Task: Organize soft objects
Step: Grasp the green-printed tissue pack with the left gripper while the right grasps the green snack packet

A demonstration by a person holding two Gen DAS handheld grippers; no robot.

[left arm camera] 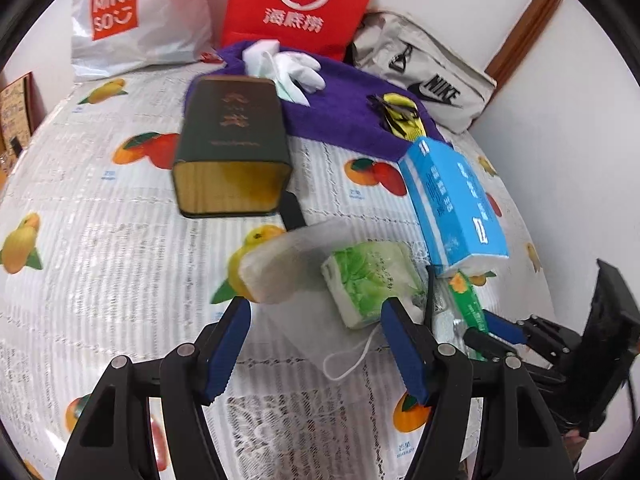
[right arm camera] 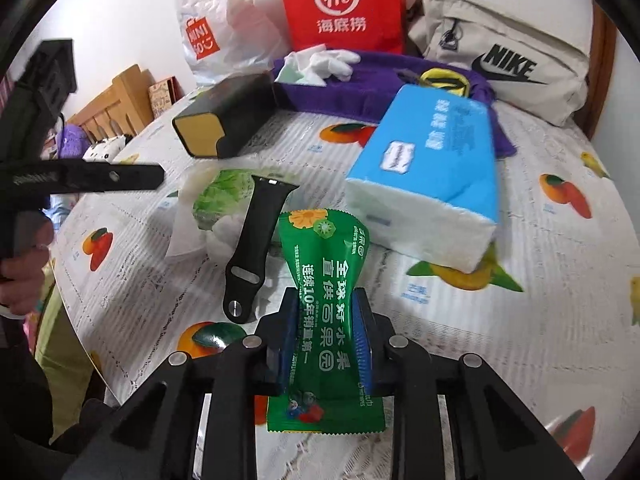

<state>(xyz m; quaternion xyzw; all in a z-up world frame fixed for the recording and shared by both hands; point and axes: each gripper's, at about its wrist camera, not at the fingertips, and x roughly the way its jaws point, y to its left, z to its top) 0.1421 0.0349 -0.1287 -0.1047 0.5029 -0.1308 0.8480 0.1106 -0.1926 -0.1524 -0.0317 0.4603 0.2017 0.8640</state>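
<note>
My right gripper (right arm camera: 326, 320) is shut on a green wet-wipe packet (right arm camera: 326, 280), held just above the table; the packet also shows in the left wrist view (left arm camera: 466, 296). My left gripper (left arm camera: 316, 320) is open and empty, just short of a green-printed tissue pack (left arm camera: 368, 284) that lies in a translucent drawstring pouch (left arm camera: 280, 268). A blue tissue pack (right arm camera: 428, 168) lies ahead of the right gripper, also seen in the left wrist view (left arm camera: 452, 200). A black watch strap (right arm camera: 256, 240) lies beside the green tissue pack (right arm camera: 224, 196).
A dark box (left arm camera: 232, 144) lies on the fruit-print tablecloth (left arm camera: 100, 272). Behind it lie a purple towel (left arm camera: 340, 108) with white gloves (left arm camera: 296, 68), a red bag (left arm camera: 304, 0), a Miniso bag (left arm camera: 132, 16) and a Nike bag (left arm camera: 432, 76) against the wall.
</note>
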